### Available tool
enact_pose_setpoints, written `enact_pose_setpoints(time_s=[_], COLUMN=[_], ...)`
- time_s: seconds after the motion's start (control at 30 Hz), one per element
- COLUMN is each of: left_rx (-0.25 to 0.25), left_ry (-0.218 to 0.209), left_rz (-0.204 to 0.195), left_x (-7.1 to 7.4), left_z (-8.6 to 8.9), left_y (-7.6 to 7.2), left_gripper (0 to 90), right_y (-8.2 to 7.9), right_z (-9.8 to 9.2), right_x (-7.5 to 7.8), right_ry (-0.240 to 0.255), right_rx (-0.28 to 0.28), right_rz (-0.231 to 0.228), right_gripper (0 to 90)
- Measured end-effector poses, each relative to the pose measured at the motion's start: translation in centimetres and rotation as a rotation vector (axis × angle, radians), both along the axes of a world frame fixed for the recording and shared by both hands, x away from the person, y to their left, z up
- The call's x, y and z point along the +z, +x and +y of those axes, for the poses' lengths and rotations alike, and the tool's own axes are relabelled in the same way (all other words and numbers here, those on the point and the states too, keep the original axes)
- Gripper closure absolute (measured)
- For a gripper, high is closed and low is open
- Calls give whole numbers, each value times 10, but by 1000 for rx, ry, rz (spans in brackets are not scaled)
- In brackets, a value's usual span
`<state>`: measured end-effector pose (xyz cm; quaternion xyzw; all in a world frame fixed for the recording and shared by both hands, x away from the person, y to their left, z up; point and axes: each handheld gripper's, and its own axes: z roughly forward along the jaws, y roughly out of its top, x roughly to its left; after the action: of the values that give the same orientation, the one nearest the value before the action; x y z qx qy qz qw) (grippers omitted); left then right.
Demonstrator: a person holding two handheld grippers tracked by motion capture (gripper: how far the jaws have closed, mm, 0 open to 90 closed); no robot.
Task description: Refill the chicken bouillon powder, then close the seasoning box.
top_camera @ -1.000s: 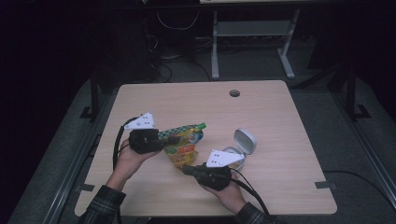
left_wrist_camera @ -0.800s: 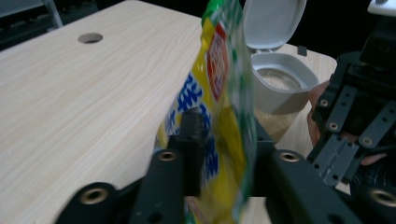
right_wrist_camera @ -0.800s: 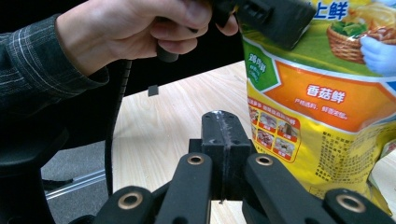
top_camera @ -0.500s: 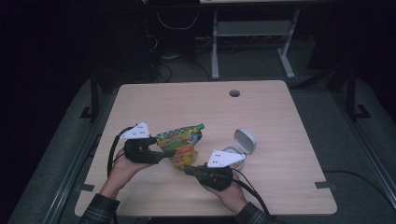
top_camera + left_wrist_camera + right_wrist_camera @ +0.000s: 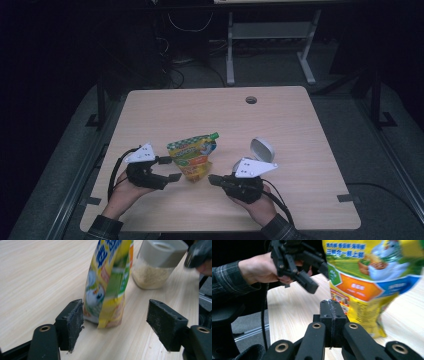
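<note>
Granules in the jar (image 5: 156,267) show beyond the pouch (image 5: 107,285).

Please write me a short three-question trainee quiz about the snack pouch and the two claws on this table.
1. True or false: the left claw is clamped on the snack pouch.
2. What is the state of the right claw: A open wide, B shut with nothing between its jaws, C shut on the jar?
3. What stands beyond the pouch in the left gripper view?

Key
1. False: its jaws have just been opening and stand apart, the pouch between them.
2. B.
3. A clear jar of pale granules with a grey top.
</note>
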<state>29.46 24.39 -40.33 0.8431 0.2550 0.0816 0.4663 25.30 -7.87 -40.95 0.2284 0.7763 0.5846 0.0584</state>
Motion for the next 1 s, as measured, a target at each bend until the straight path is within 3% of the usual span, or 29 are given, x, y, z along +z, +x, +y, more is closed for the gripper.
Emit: enact_pose_setpoints(time_s=[0.43,0.47,0.67,1.0], left_rx=[23,30,45,47], left_ry=[30,30,36,50], left_rz=[24,31,40,34], left_x=[-21,-24,-30,-36], left_z=[9,12,17,17], left_y=[-13,-15,-17,-15], left_gripper=[248,248,244,229], right_y=[2,2,2,-2], right_z=[-41,-51,-75,-119], right_x=[9,9,8,3], right_ry=[-29,-41,-50,-63], right_rx=[-74,-94,-141,-178], right_rz=[-12,-12,-8,15], right_gripper=[899,900,899,900])
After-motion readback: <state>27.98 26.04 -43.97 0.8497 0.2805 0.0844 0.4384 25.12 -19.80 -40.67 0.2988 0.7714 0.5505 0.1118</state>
